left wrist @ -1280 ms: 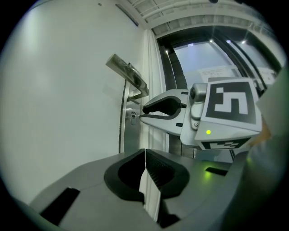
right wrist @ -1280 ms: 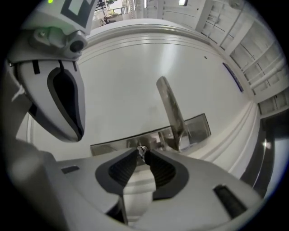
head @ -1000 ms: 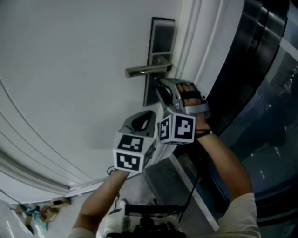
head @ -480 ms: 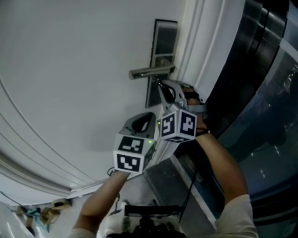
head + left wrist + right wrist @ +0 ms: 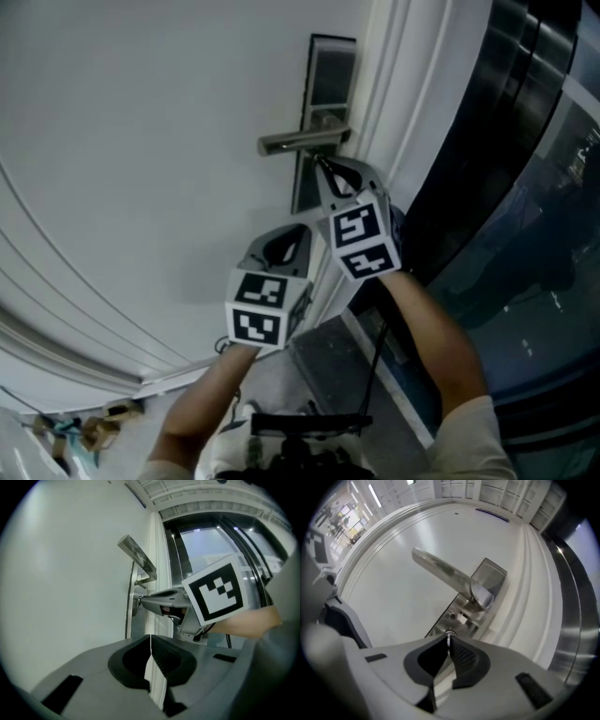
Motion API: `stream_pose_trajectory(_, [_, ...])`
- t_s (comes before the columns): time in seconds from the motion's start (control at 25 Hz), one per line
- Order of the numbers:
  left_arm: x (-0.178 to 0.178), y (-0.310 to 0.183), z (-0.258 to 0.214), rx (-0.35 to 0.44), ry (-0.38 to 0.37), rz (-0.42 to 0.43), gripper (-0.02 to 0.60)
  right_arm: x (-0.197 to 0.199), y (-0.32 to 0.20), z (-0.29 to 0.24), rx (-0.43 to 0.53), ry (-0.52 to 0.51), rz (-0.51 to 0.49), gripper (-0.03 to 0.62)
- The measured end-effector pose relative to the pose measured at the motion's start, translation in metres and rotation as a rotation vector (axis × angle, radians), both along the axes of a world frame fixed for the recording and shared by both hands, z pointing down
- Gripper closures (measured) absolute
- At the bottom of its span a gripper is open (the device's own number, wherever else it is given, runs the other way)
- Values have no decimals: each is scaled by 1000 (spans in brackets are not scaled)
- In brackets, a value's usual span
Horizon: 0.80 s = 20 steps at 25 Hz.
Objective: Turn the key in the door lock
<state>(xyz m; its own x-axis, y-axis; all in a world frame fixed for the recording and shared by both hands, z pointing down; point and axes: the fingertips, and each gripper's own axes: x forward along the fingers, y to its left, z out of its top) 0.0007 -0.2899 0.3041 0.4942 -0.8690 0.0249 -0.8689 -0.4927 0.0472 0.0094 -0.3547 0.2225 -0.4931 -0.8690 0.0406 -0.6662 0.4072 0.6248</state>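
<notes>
A metal lever handle (image 5: 300, 142) sticks out from a long lock plate (image 5: 330, 84) on the white door. Below the handle, my right gripper (image 5: 322, 170) points level at the plate; its jaws have just been closing and now pinch the small metal key (image 5: 449, 633) that sits in the lock. In the left gripper view the key (image 5: 139, 603) shows at the right gripper's tip against the plate. My left gripper (image 5: 150, 640) hangs back below and left of the lock, shut on nothing.
The white door frame (image 5: 394, 112) runs along the right of the plate, with dark glass panels (image 5: 525, 187) beyond it. White mouldings (image 5: 84, 309) curve across the door. A dark grey threshold (image 5: 328, 361) lies below the hands.
The right gripper has rolled about its own axis at the lock, so its marker cube shows a different face, and its jaws have drawn together. The left gripper has stayed put.
</notes>
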Motion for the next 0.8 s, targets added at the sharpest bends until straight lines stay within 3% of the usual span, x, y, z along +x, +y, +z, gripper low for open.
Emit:
stream_pose_trajectory(0.48, [3,2,1,1,4,6,564,8,-4,-5,-314,-458,-91,572])
stream_pose_trajectory(0.8, [3,2,-2,16,-5,-6,564,12,-6,-6,-546,-837,-169,566])
